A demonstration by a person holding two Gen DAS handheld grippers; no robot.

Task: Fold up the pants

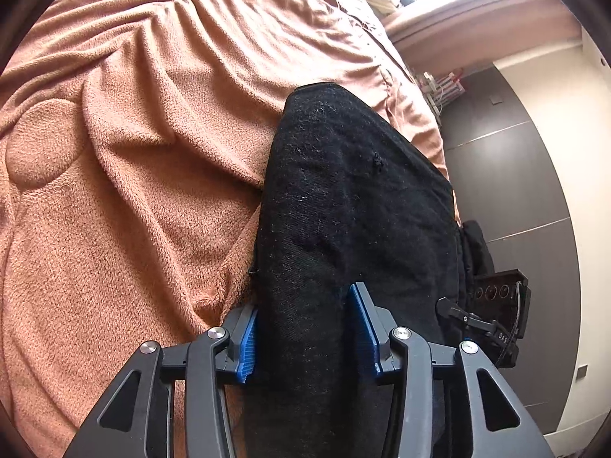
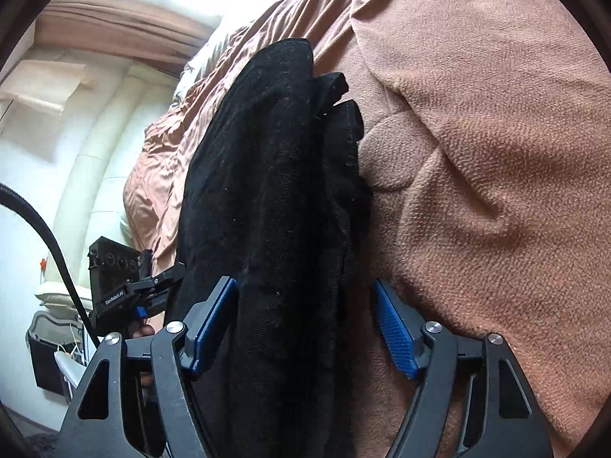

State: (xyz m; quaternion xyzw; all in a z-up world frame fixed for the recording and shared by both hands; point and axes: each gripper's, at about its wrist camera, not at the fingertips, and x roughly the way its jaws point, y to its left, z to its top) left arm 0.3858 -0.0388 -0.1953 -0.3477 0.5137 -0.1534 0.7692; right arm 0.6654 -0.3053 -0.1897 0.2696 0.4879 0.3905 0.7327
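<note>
The black pants [image 1: 343, 191] lie in a long folded stack on a salmon fleece blanket [image 1: 133, 152]. My left gripper [image 1: 303, 297] straddles the near end of the stack. One blue pad [image 1: 246, 343] stands at the fabric's left edge and the other pad [image 1: 364, 328] rests on top; the cloth between them looks flat, not pinched. In the right wrist view the pants [image 2: 267, 171] show several layered edges at their far end. My right gripper [image 2: 303, 281] stands open around them, with a clear gap between its right pad [image 2: 395, 332] and the cloth.
The blanket [image 2: 496, 152] is rumpled into folds on the bed. The bed's edge and a grey floor [image 1: 515, 152] lie to the right in the left wrist view. The other gripper's housing [image 2: 114, 267] shows beside the pants, with a black cable [image 2: 46, 236] and white furniture behind.
</note>
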